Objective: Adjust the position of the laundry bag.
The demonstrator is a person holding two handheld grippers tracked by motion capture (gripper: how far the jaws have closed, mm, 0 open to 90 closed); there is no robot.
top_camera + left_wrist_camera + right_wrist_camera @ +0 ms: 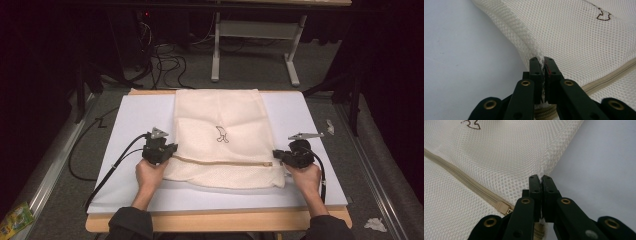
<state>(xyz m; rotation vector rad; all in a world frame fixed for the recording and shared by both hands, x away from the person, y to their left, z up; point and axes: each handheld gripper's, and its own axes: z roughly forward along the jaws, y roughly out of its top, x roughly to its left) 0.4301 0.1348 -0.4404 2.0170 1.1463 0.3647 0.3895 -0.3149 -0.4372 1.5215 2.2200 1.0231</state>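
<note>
High view: mesh bag [220, 135] flat mid-worktop [135, 120]; my left claw [167, 152] and right claw [277, 156] at either end of its zipper [220, 161].

Left claw view: clamped on bag edge.

Right claw view: same, beside zipper pull [503, 207]. Mid-fold; next, lift evenly.

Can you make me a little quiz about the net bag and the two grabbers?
1. True or false: both grippers are clamped on the mesh bag.
2. Which edge of the bag does the left gripper pinch: A) the far edge, B) the left side edge by the zipper, C) the middle?
3. Fill in: the bag lies on a white ____.

Key: 1 true: the right gripper pinches the opposite side edge, also near the zipper. 2 B. 3 board.
</note>
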